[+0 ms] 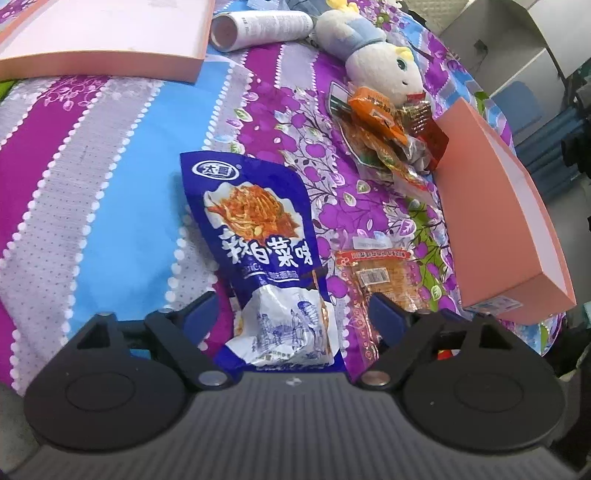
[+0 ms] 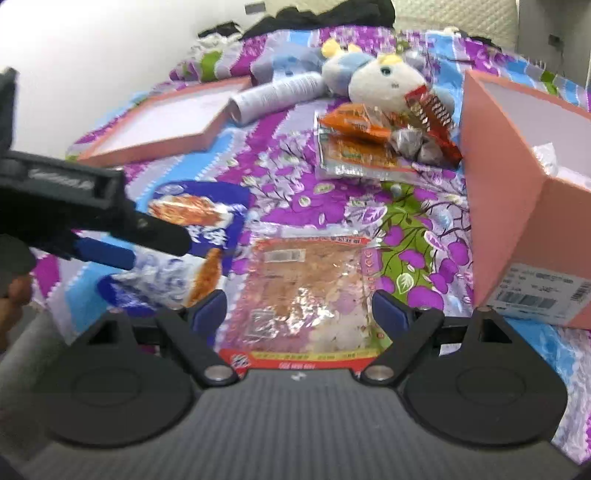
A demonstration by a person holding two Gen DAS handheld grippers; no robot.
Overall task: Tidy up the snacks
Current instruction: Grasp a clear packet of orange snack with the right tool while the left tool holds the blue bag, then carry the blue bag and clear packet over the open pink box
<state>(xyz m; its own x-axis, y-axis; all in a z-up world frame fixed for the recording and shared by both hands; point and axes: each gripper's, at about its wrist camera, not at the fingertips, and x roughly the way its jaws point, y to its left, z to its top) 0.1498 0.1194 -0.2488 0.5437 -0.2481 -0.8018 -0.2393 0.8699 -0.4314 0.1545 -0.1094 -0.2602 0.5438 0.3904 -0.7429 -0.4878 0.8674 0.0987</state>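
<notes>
Blue and white plastic, glossy and crumpled at its near end, makes up the large snack bag point(image 1: 269, 251): a logo at the top, a picture of reddish shredded food, and bold white characters below. It lies flat on the striped, flowered bedspread point(image 1: 110, 177), its lower end between the widely spread jaws of the left gripper point(image 1: 291, 314) — neither blue pad visibly touches it.

Just to its right lies a clear packet point(image 2: 306, 284) of orange-brown pieces with a red printed border and a white barcode label; its foil glints. The right gripper point(image 2: 299, 312) hangs over it with jaws spread wide, one on each side of the packet, whether touching it I cannot tell.

Farther back, a heap of small orange and red packets point(image 1: 391, 129) sits against a plush toy point(image 1: 373, 55) and beside the open pink box point(image 2: 524, 192), which stands well right of the two near packets. The box lid point(image 1: 103, 37) lies at the far left, a white tube point(image 1: 262, 26) next to it.
</notes>
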